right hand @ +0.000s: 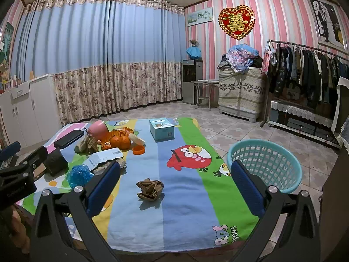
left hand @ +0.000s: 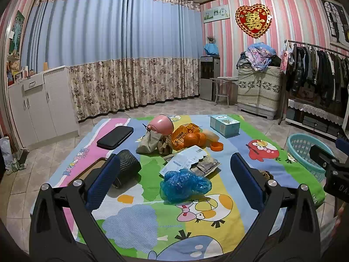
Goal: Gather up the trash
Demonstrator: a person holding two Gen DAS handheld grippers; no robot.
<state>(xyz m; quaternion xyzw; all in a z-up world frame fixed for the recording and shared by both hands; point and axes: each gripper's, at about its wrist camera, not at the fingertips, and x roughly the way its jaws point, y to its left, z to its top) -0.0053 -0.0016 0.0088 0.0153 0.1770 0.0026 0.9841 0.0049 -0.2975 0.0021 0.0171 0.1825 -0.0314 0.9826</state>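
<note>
While gaping, crumpled paper [right hand: 150, 190] between fingers [right hand: 102, 185]

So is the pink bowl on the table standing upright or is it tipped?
Tipped. The pink bowl leans on its side against the pile of trash, its round underside facing the left wrist camera, with no opening facing up.

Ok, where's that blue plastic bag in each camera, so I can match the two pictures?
Left wrist: blue plastic bag at lower centre, on the mat between the fingers.
Right wrist: it sits at the left, beside the near finger.
Shared landmark: the tissue box at the mat's far end.
</note>
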